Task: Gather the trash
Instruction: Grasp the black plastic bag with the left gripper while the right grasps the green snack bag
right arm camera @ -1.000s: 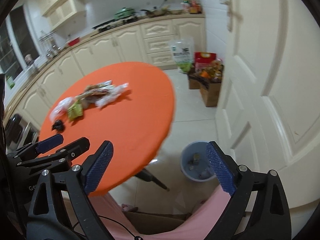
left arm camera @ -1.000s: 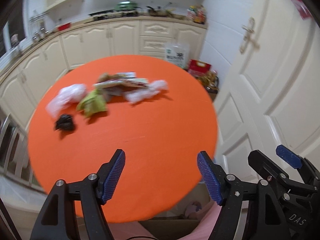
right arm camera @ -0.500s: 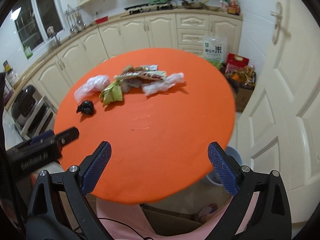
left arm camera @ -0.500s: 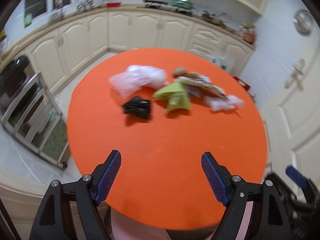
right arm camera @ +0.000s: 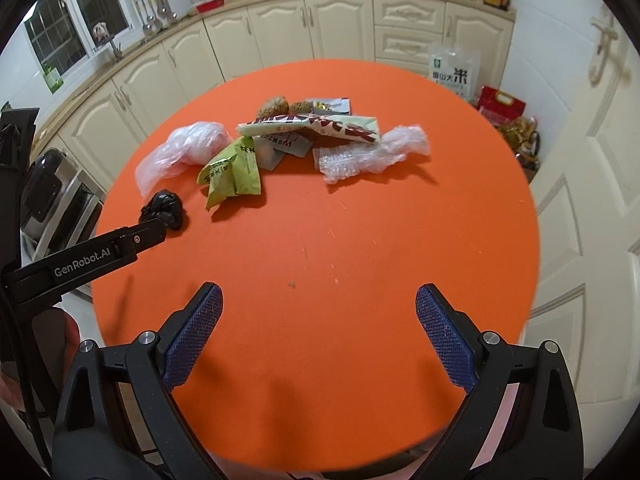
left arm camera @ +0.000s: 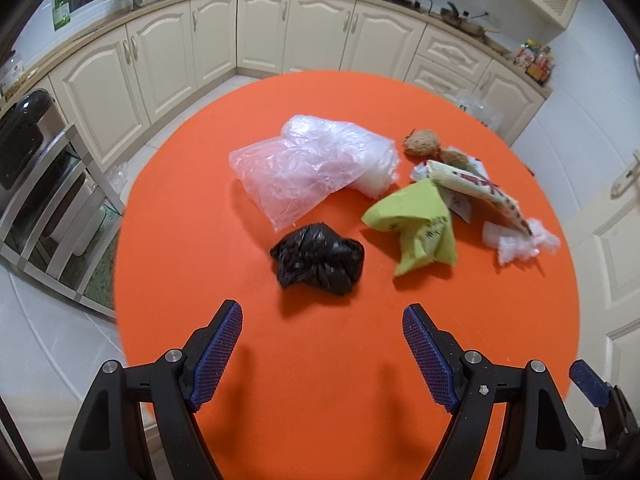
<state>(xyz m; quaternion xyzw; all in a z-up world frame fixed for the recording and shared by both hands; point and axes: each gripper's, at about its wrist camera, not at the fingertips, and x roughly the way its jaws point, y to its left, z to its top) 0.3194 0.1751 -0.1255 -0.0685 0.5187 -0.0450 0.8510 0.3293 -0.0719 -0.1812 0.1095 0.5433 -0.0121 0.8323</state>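
Note:
Trash lies on a round orange table (left arm camera: pixel 320 380) (right arm camera: pixel 320 264). A crumpled black bag (left arm camera: pixel 318 258) (right arm camera: pixel 164 210) sits nearest, just ahead of my open left gripper (left arm camera: pixel 322 320), which holds nothing. Behind it lie a clear plastic bag (left arm camera: pixel 312 164) (right arm camera: pixel 180 152), a green wrapper (left arm camera: pixel 416 226) (right arm camera: pixel 232 170), a long red-and-white packet (left arm camera: pixel 476 190) (right arm camera: pixel 312 126), crumpled clear film (left arm camera: pixel 520 240) (right arm camera: pixel 372 152) and brown lumps (left arm camera: pixel 420 144) (right arm camera: pixel 274 106). My right gripper (right arm camera: pixel 318 298) hangs open and empty over the table's near part. The left gripper's arm (right arm camera: pixel 92 256) shows at the left of the right wrist view.
Cream kitchen cabinets (left arm camera: pixel 260 36) (right arm camera: pixel 340 28) curve behind the table. A metal rack with a black appliance (left arm camera: pixel 24 140) stands left. A white door (right arm camera: pixel 600 160) is on the right, with a rice bag (right arm camera: pixel 452 72) and a red box (right arm camera: pixel 500 106) on the floor beside it.
Both grippers swung from the table's right edge and the floor to face the table and moved in over it. The black bag now lies close before the left gripper. The left jaws spread slightly.

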